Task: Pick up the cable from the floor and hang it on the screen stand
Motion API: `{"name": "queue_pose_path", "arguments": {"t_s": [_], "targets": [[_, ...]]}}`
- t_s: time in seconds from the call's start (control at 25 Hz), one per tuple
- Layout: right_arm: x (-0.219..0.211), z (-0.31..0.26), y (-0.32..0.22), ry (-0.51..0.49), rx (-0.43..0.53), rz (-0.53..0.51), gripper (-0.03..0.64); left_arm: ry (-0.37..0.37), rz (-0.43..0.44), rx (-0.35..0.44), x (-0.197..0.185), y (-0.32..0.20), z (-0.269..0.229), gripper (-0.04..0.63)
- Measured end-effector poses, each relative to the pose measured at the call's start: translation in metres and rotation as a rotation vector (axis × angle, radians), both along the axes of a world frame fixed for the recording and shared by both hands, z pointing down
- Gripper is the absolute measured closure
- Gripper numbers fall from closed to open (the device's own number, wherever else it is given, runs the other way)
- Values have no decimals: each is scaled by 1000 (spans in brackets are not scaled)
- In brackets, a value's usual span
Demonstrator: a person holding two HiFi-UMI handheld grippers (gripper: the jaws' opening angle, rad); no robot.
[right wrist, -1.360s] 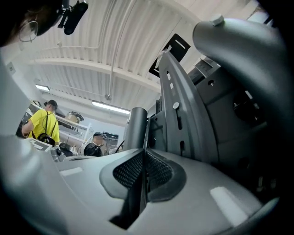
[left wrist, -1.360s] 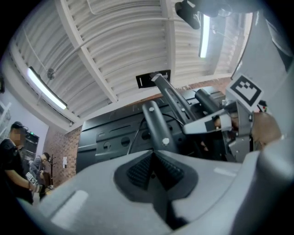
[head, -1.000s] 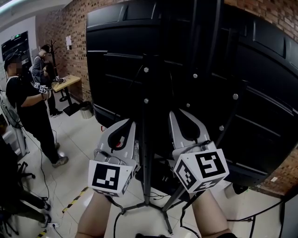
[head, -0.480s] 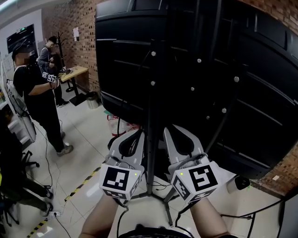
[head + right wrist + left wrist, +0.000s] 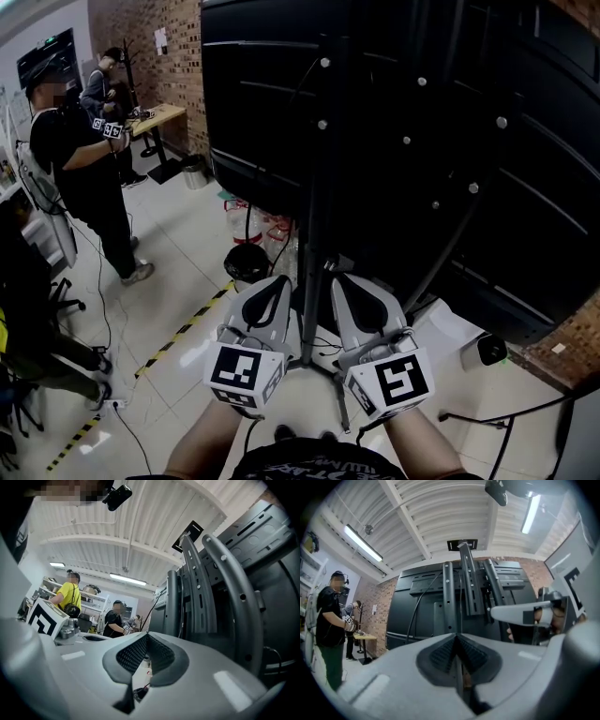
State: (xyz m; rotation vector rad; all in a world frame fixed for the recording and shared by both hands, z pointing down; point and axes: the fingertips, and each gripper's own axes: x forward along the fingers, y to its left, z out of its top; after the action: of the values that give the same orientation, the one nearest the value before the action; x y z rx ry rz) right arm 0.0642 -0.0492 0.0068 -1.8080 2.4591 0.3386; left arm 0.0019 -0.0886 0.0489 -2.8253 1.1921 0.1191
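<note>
The back of the big black screen (image 5: 469, 141) on its stand fills the head view, and the stand's dark pole (image 5: 314, 216) runs down the middle. A thin black cable (image 5: 293, 103) hangs along the screen's back beside the pole; it also shows as a cable (image 5: 417, 609) in the left gripper view. My left gripper (image 5: 272, 283) is just left of the pole and my right gripper (image 5: 354, 283) just right of it, both low and pointing at the screen. Both are shut, pads together, with nothing seen between them: left gripper (image 5: 457, 635), right gripper (image 5: 147, 634).
Two people (image 5: 80, 169) stand at the left near a wooden table (image 5: 155, 117). A black bin (image 5: 247, 262) sits under the screen. Yellow-black tape (image 5: 183, 328) crosses the floor. A white box (image 5: 483, 352) and loose cables (image 5: 506, 408) lie at the right. Brick wall behind.
Both grippers have dropped lower in the head view and drawn back from the screen. More floor shows under the screen.
</note>
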Motion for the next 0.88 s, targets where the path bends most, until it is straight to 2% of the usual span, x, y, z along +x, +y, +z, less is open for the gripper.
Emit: {"name": "queue_pose_path", "arguments": {"t_s": [0.44,0.68,0.88], "targets": [[-6,83,21,19,-131,-50,609,-37,13,-85,7,26,56,591],[-4,103,21,19,-182,-53,611,-78,39,-129,18,40,81,591],[-2,113,20,32,-193,-46,611,-71,40,-137,20,45,90,591]]}}
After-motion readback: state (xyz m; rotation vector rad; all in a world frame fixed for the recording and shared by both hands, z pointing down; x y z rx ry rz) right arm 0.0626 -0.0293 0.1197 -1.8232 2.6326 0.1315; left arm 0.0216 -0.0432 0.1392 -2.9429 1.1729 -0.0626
